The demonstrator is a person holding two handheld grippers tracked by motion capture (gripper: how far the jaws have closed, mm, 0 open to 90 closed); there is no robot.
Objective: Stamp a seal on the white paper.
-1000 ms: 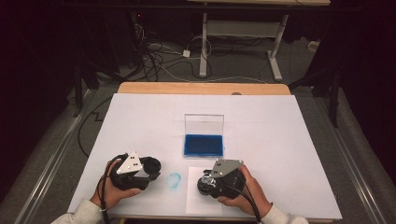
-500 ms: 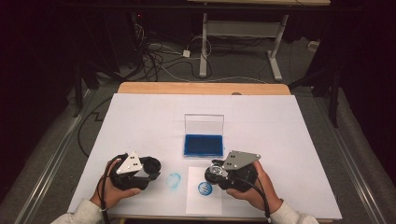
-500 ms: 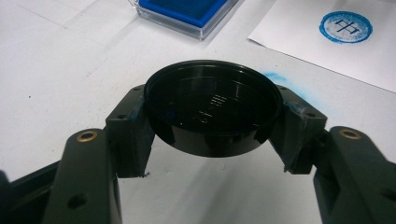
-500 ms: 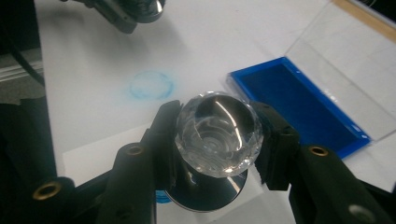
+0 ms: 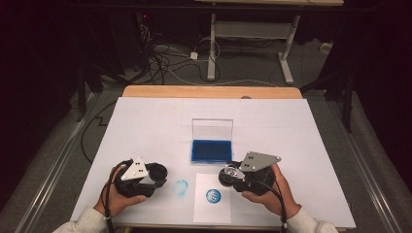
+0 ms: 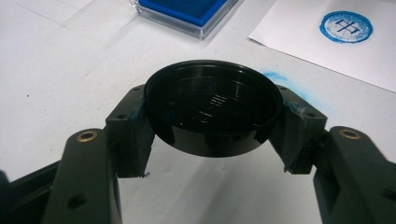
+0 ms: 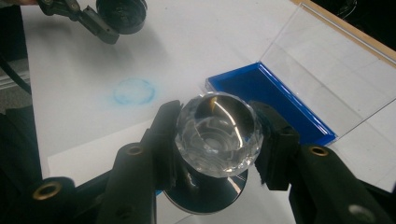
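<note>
My right gripper (image 5: 231,174) is shut on a round stamp (image 7: 217,133) by its clear faceted knob, and holds it just above the table, right of a white paper sheet (image 5: 212,208). The sheet carries a round blue imprint (image 5: 213,195), which is also in the left gripper view (image 6: 346,27). My left gripper (image 5: 156,174) rests at the left and is shut on a black round cap (image 6: 212,109), hollow side up. Behind the sheet lies an open blue ink pad (image 5: 211,150) with its clear lid (image 7: 327,60) standing up.
A faint blue ring smudge (image 5: 180,187) marks the white table cover (image 5: 145,126) between the grippers. Beyond the table's wooden far edge (image 5: 209,91) are cables and desk legs on the floor.
My right gripper has lifted the stamp off the paper and drawn it to the right, uncovering the blue imprint. The left gripper has stayed still with the cap.
</note>
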